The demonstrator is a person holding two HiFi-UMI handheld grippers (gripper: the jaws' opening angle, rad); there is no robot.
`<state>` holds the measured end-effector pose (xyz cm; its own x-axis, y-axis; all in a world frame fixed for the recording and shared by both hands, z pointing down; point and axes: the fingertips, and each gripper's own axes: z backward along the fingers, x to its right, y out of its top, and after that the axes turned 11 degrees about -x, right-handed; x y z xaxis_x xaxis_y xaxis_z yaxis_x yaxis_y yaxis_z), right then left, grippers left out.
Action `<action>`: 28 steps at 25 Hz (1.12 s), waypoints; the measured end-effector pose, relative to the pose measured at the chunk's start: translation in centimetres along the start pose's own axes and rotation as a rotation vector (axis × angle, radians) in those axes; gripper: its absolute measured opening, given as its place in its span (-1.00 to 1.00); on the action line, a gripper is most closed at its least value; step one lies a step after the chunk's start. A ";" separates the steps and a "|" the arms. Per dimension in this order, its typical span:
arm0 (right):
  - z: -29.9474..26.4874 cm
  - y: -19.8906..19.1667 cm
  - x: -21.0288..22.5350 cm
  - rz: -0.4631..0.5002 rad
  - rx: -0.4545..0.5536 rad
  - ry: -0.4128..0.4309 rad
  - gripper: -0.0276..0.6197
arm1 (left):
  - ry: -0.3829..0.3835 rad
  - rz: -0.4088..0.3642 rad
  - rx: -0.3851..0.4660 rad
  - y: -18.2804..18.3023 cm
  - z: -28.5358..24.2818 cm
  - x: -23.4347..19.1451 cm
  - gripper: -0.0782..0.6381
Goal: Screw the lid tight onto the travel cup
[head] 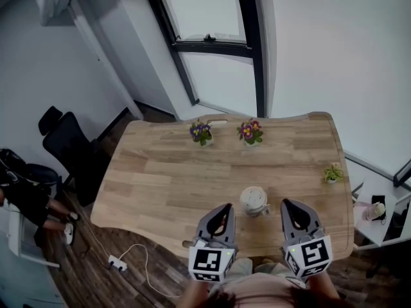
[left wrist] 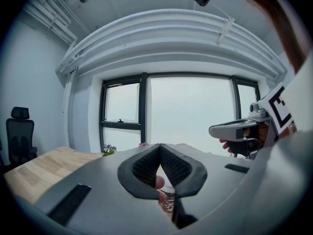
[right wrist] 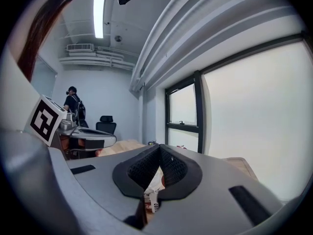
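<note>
This looks like an office or meeting room: a long wooden table [head: 173, 178] lies ahead of the left gripper [head: 226, 206], a tall dark-framed window [head: 205, 8] stands beyond it, a black office chair [head: 67, 143] is far to its left, and a strip light [right wrist: 99, 13] and bare pipes [left wrist: 49, 13] run overhead

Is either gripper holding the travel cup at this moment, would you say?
No, the travel cup stands free on the table between the left gripper and the right gripper.
</note>
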<state>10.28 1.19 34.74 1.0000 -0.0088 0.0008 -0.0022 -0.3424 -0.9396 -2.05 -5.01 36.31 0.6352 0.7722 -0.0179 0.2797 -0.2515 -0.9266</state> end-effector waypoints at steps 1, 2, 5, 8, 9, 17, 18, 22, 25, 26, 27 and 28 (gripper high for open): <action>0.1 0.0 0.1 0.001 0.002 0.003 -0.91 | 0.002 0.003 -0.004 -0.1 0.0 0.2 -0.78; 0.2 0.0 0.1 0.000 0.005 0.006 -0.92 | 0.004 0.005 -0.007 -0.1 0.0 0.3 -0.78; 0.6 0.1 0.4 0.001 0.011 0.001 -0.92 | 0.009 0.004 -0.010 -0.2 0.1 0.7 -0.78; 1.0 0.1 0.6 0.008 0.017 -0.006 -0.92 | 0.010 0.005 -0.008 -0.1 0.2 1.0 -0.78; 1.1 0.0 0.7 0.011 0.019 -0.008 -0.91 | 0.009 0.007 -0.008 -0.1 0.2 1.0 -0.78; 1.5 0.0 0.9 0.049 0.034 -0.027 -0.91 | -0.018 0.021 -0.010 -0.3 -0.1 2.0 -0.78; 1.5 0.0 0.9 0.054 0.038 -0.029 -0.92 | -0.020 0.018 -0.011 -0.3 -0.1 2.1 -0.78; 1.2 0.1 1.0 0.063 0.046 -0.031 -0.91 | -0.026 0.012 -0.006 0.1 -0.4 2.2 -0.78; 1.1 0.0 0.9 0.062 0.039 -0.033 -0.92 | -0.027 0.014 -0.008 0.0 -0.5 2.2 -0.78; 1.0 0.0 1.0 0.062 0.037 -0.034 -0.92 | -0.029 0.015 -0.007 0.0 -0.5 2.2 -0.78; 1.0 0.0 1.0 0.062 0.034 -0.036 -0.92 | -0.029 0.014 -0.007 0.0 -0.5 2.2 -0.78; 0.9 0.1 1.0 0.061 0.030 -0.038 -0.92 | -0.030 0.014 -0.008 0.0 -0.6 2.2 -0.78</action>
